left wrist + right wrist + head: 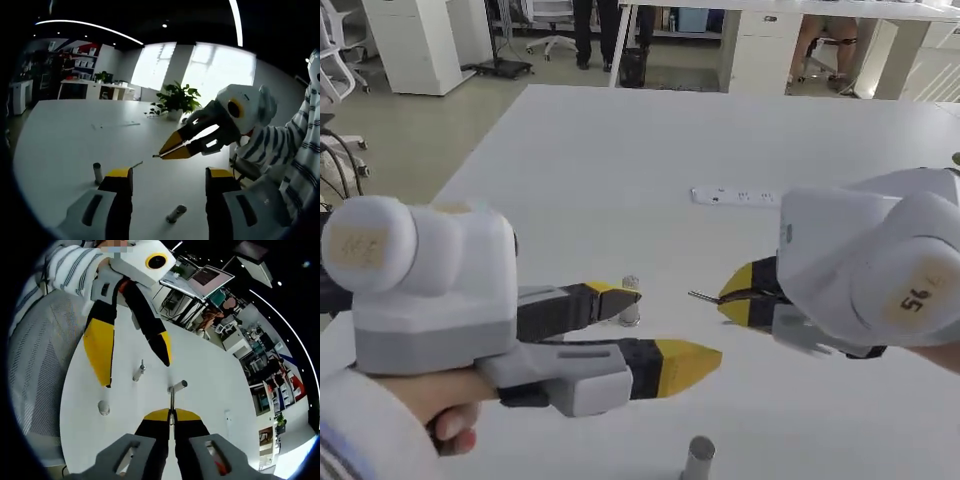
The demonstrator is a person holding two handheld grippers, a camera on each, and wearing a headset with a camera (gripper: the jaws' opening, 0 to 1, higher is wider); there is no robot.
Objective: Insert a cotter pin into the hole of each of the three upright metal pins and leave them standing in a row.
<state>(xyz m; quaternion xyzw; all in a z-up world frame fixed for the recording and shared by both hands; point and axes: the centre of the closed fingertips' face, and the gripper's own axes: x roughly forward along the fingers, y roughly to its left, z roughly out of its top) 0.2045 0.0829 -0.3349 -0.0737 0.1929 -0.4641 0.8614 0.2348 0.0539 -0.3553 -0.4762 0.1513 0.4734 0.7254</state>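
Note:
My right gripper is shut on a thin cotter pin that points left towards my left gripper, whose jaws stand open and hold nothing. One upright metal pin stands just behind the left gripper's far jaw; a second metal pin stands at the near table edge. In the right gripper view the cotter pin sticks out of the shut jaws towards a metal pin. Two more metal pins stand to its left, the first with a thin piece at its top.
The white table carries a flat white strip at mid-distance. Office chairs, cabinets and people's legs are beyond the far edge. A person's striped sleeve is behind the right gripper.

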